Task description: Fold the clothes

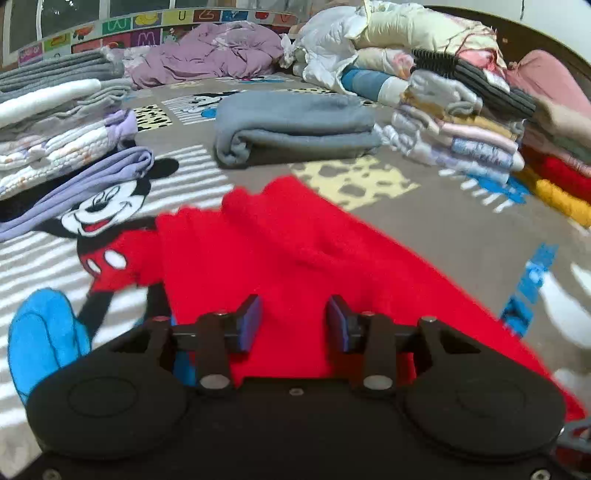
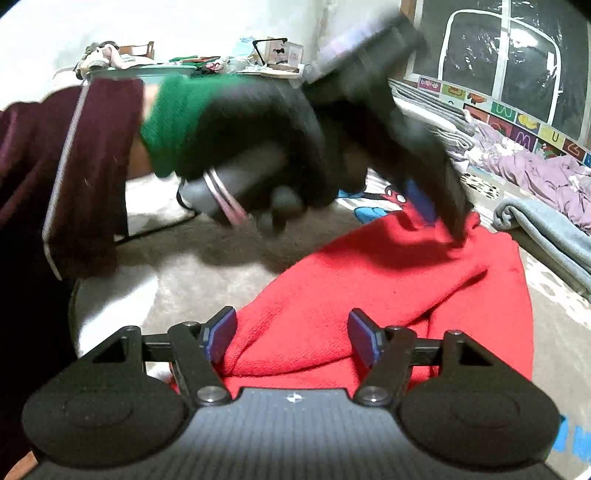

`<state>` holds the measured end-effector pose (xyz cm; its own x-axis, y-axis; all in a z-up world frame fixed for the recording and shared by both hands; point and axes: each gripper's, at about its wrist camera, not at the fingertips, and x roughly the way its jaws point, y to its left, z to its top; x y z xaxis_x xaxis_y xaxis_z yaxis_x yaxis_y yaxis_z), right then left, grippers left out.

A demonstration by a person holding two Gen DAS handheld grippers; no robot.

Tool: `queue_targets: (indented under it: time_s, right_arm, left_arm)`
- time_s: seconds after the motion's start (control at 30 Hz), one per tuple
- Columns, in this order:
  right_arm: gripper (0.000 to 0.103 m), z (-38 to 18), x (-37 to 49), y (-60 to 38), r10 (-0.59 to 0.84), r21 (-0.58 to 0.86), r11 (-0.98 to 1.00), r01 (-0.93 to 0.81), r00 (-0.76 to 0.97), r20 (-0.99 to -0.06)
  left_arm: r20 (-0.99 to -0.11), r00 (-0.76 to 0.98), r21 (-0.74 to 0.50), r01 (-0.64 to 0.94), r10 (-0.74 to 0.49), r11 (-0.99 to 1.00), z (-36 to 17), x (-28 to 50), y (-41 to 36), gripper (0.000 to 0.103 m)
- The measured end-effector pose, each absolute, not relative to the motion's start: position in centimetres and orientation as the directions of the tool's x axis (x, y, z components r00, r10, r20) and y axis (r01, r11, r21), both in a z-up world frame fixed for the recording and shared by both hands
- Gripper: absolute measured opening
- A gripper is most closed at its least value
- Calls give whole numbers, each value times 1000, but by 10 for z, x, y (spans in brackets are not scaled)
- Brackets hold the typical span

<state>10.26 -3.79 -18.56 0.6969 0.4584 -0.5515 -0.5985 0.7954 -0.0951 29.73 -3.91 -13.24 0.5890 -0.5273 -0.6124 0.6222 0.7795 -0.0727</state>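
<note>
- Left gripper (image 1: 294, 319) hangs over a red garment (image 1: 295, 251), jaws apart.
- A folded grey blanket (image 1: 291, 127) lies beyond on the cartoon rug (image 1: 443, 221).

A cartoon-mouse rug (image 1: 110, 221) covers the floor. An alphabet border strip (image 1: 147, 26) runs below the dark window (image 2: 498, 48); a cluttered shelf (image 2: 229, 62) stands by the white wall.

1. Red garment (image 1: 280, 266): 1, spread out.
2. Hand-held grippers: 2, left hand-held gripper (image 1: 294, 320) and right hand-held gripper (image 2: 292, 336).
3. Folded grey blanket (image 1: 291, 125): 1.
4. Folded clothes stacks: 2, left stack (image 1: 55, 122) and right stack (image 1: 461, 129).
5. Crumpled purple bedding (image 1: 210, 51): 1.
</note>
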Motion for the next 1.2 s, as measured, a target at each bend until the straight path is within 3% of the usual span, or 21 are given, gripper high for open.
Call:
queue_targets:
  time_s: [0.1,0.23,0.5,0.57,0.73,0.93,1.03,1.13,1.2]
  right_arm:
    - [68,-187,100,-40,457,-91,800,-593,701,-547]
    - [68,-186,96,-41,455,-90,803,-589,705,-544]
    - [69,-181,93,-41,453,-100,802,-589,709,-541]
    - [67,-174,85,-42,457,-118,796,-594,718,-525]
    - [66,-143,48,-70,467,-167,797,-580,768,-437]
    - [67,-137,14,-123,363,-238,852,-465,855,-371]
    - [67,-148,5,-134,325,-307,841,-445,869,-372]
    - [67,-157,-3,-134,311,-362,815,-453,869,-386]
    - [67,-164,-11,-132,298,-407,788,-463,864,-406]
  left_arm:
    - [-555,652,-69,583,-517,809,-121,304,-29,36]
    - [-642,617,-42,564,-455,825,-153,322,-34,39]
    - [-527,723,-96,471,-446,877,-126,292,3,36]
    - [-509,744,-93,451,-432,888,-121,274,14,43]
    - [-464,795,-50,417,-390,908,-110,222,29,48]
    - [-472,808,59,429,-353,902,-120,155,38,49]
    - [-461,823,195,458,-332,867,-123,119,37,49]
    - [-457,832,329,486,-314,809,-131,88,36,58]
    - [-472,829,394,503,-300,770,-140,74,36,58]
